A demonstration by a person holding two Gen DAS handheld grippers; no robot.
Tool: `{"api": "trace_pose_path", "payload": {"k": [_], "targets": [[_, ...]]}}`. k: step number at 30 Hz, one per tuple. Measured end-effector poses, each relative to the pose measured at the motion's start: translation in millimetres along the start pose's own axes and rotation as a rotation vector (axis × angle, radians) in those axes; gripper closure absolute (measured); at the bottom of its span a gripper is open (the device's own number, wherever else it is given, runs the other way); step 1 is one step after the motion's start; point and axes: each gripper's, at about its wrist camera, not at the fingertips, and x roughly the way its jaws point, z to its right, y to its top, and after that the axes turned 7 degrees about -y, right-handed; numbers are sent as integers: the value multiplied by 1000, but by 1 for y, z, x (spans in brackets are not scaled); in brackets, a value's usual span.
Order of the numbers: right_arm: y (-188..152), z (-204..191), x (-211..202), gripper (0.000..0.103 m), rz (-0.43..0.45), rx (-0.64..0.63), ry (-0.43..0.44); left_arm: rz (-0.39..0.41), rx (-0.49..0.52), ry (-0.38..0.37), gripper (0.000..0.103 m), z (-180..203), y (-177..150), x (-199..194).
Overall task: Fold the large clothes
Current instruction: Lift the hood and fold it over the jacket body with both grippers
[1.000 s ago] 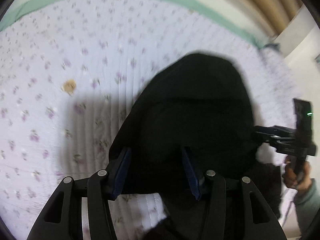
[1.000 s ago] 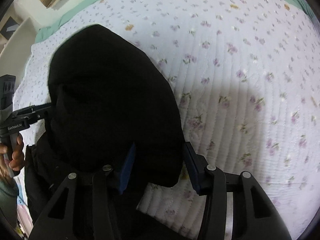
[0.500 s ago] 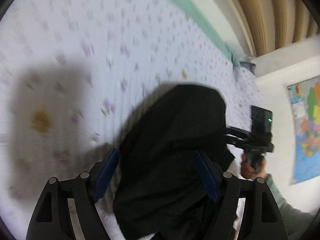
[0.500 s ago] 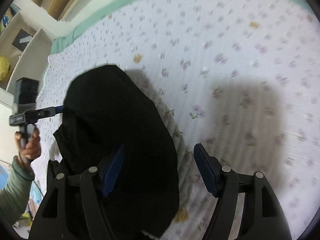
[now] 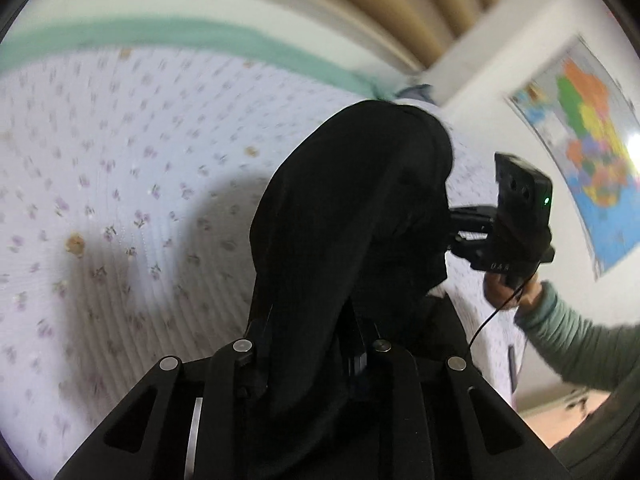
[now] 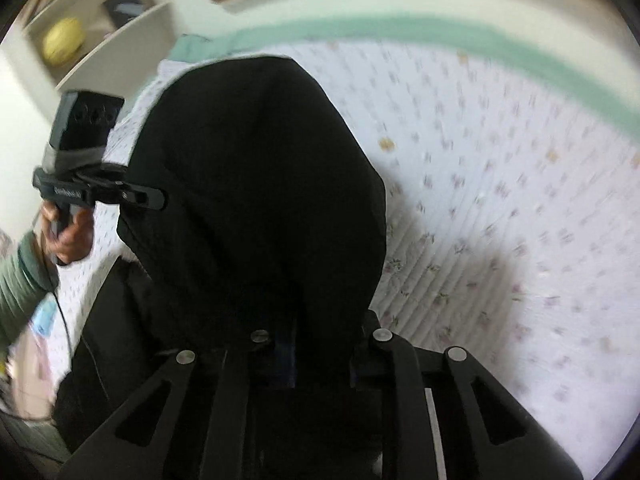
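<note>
Both jaws clamp the black garment (image 5: 352,216), lifted over the bed (image 5: 120,184); next, lay it flat.

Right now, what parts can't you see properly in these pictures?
- Left gripper fingertips: left wrist view, buried in the black garment.
- Right gripper fingertips: right wrist view, same cloth covers them.
- Garment's type: folds hide its shape.
- Wall map: blurred, cut by the edge.
</note>
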Motion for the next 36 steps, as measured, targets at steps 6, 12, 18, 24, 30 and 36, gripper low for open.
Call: {"api": "trace_pose_path", "payload": {"k": [6, 12, 18, 24, 30, 36], "targets": [[-44, -45, -87, 82, 75, -57, -82, 9, 90, 41, 80, 77, -55, -40], [-113, -100, -119, 82, 55, -103, -189, -59, 114, 124, 80, 113, -124, -52], [-176, -129, -117, 82, -18, -90, -198, -149, 99, 224, 77, 127, -204, -33], [-228, -165, -98, 76, -128, -116, -225, -176, 31, 301, 76, 119, -263, -20], [-270, -169, -133, 67, -179, -123, -270, -100, -12, 335, 69, 133, -284, -67], [-251, -156, -208, 59, -37, 6, -194, 148, -7, 185, 53, 176, -263, -143]]}}
